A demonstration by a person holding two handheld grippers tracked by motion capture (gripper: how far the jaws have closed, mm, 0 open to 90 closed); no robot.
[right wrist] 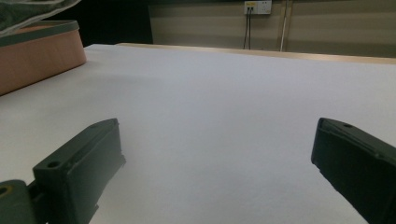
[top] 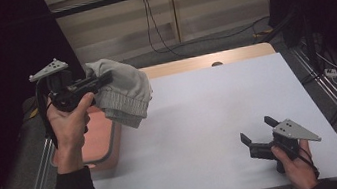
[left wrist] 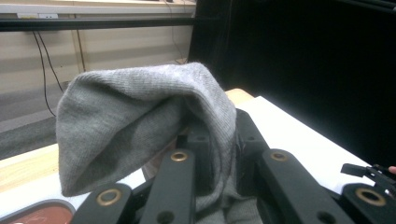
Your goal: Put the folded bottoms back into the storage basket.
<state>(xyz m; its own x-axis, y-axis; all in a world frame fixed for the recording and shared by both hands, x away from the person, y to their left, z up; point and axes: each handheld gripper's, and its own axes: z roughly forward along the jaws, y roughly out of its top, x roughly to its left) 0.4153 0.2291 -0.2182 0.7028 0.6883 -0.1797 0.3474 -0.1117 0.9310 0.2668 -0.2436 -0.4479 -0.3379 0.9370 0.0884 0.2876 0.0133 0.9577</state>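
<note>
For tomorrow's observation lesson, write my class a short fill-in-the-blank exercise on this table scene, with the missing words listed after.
1. The left gripper is shut on a grey ____.
2. The right gripper has its jaws ____.
3. The garment hangs above the ____ tray.
4. The right gripper rests low over the ____ table.

Missing words: garment; open; orange; white

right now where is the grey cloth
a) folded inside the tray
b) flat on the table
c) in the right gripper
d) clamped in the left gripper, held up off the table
d: the left gripper is shut on the cloth, which hangs in the air above the tray.
</note>
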